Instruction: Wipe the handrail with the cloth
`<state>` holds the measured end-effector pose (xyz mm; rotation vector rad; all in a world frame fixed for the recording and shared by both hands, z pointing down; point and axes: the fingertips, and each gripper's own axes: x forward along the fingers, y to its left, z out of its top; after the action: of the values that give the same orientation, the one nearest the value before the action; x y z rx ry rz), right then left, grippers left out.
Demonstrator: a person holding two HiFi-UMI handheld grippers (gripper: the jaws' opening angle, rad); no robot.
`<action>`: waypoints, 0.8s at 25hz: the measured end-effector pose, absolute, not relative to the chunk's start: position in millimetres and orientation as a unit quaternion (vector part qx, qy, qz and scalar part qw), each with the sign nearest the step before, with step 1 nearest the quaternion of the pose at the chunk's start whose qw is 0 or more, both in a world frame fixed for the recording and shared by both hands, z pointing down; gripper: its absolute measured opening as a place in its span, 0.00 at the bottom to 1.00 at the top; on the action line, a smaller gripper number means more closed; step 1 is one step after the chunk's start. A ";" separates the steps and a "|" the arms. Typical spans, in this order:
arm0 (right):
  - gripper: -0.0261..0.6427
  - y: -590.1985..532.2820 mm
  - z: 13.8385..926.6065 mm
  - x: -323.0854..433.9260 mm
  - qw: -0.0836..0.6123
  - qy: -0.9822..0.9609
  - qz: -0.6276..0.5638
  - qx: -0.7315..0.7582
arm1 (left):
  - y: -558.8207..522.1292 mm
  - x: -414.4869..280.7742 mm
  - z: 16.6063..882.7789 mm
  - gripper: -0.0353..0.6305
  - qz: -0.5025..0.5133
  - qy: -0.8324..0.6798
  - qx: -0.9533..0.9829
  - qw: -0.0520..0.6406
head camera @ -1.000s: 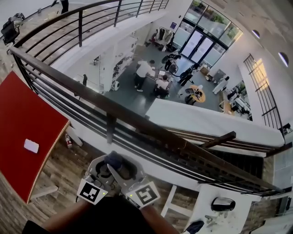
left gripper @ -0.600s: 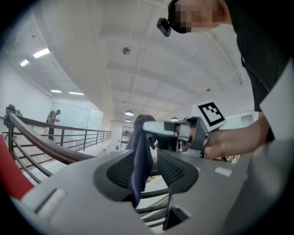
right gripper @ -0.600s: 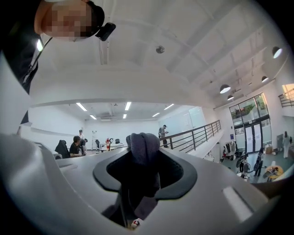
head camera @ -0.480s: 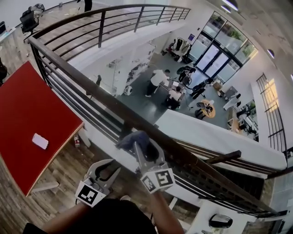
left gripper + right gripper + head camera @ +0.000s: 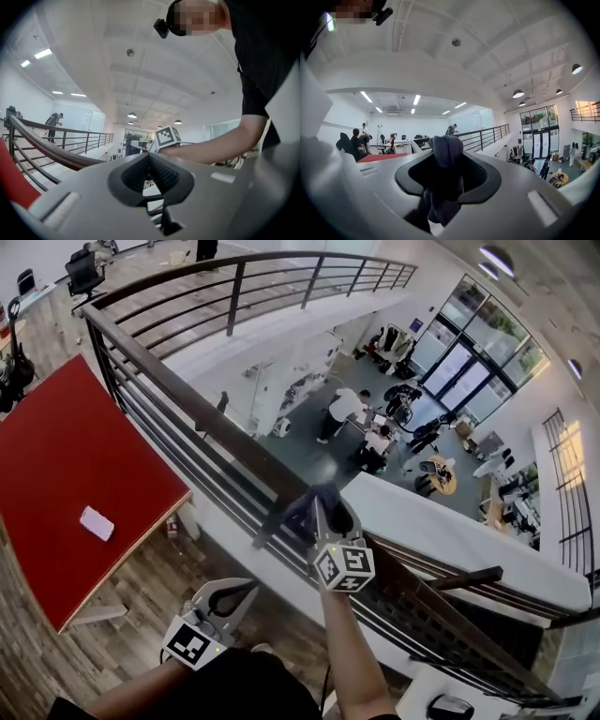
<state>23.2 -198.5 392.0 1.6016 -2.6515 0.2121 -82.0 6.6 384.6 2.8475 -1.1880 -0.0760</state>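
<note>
Mezzanine handrail (image 5: 187,401): cloth (image 5: 309,505) pinched betw. R gripper (image 5: 323,514) fingers (image 5: 490,180).

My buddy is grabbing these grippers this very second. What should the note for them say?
The right hand-held gripper is shut on the dark cloth, and its jaws have just closed a little tighter on it. It is held out at the handrail, with the cloth seemingly on the rail's top.
The left hand-held gripper is shut and empty, low near the body.
Done: the cloth is gripped and at the rail. No wiped stretch can be told.
Left: rub the cloth along the rail.
</note>
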 end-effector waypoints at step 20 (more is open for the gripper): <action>0.27 -231.7 471.9 21.9 0.210 -0.814 0.031 0.540 | 32.0 -76.7 374.5 0.05 0.001 -0.365 0.931 0.016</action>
<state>21.9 -231.7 471.9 1.5030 -2.2645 0.0866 -76.7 32.0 374.5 2.8942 -1.1356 0.0029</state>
